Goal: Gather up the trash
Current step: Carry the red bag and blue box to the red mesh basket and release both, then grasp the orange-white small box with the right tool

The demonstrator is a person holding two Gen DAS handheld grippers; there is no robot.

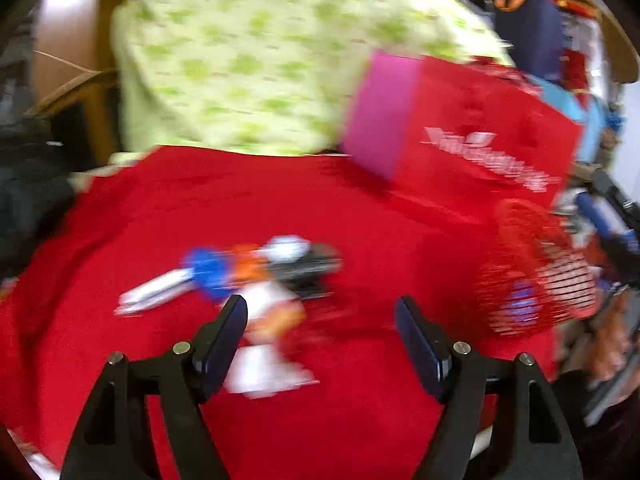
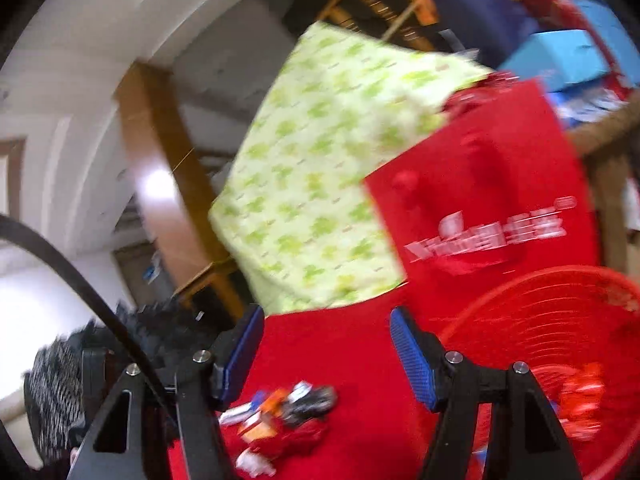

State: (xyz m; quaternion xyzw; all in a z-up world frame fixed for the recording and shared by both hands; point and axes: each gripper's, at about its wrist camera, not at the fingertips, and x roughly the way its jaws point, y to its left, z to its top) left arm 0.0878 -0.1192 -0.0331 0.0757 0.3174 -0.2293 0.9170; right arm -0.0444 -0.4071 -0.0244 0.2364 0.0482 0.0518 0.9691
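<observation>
**Lettering: one item, illegible**

Red bag (image 1: 480,136): white printed logo and a line of characters on its broad face, seen in both wrist views; motion blur leaves none of it readable. Wrappers (image 1: 240,280) on the red cloth (image 1: 160,208): print too smeared to read.

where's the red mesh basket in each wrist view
Left wrist view: the red mesh basket sits at the right edge, on the red cloth, right of the left gripper.
Right wrist view: the red mesh basket fills the lower right corner, behind the right gripper's right finger.
Shared landmark: the red paper bag with white lettering stands just behind the basket in both views.
</observation>
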